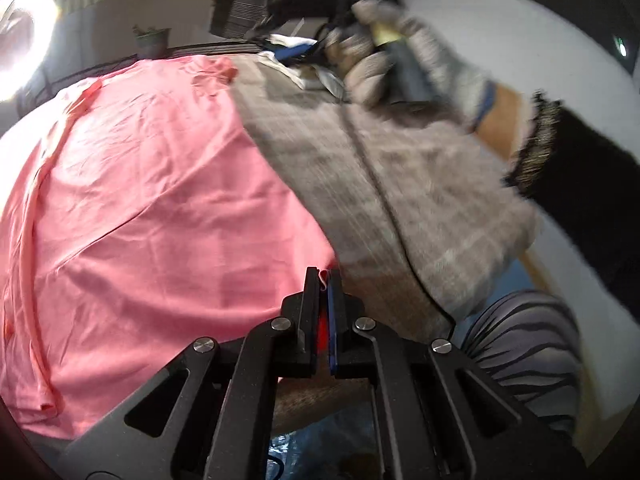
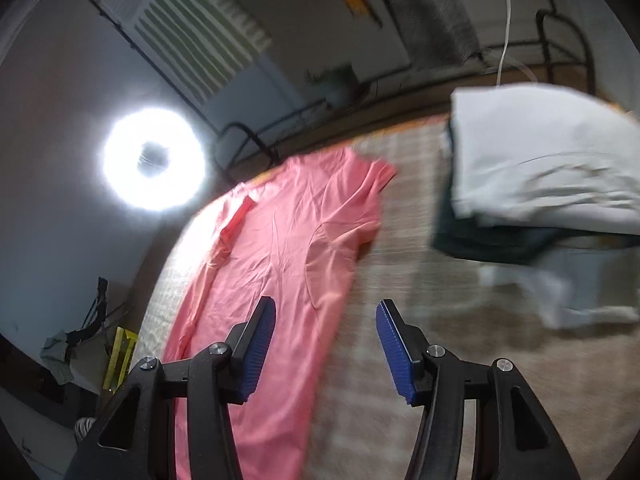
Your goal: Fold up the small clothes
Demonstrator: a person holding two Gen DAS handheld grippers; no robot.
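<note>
Pink shirt (image 2: 280,264) lying spread flat on a checked bed cover (image 2: 400,280), collar end toward 12 o'clock in the right wrist view. Left gripper (image 1: 325,280), jaws closed, pinches the shirt's hem edge at 6 o'clock of its own view; only a sliver of fabric shows between the pads. Right gripper (image 2: 325,340) hangs above the cover with jaws apart and empty, the shirt's near edge at its 9 o'clock. A gloved hand (image 1: 400,52) carries it at 1 o'clock in the left wrist view. Folded clothes (image 2: 540,168) are stacked at 2 o'clock. Probable failure: the thin pinch slips when lifted, or a one-sided pull skews the fold before the right gripper takes hold.
</note>
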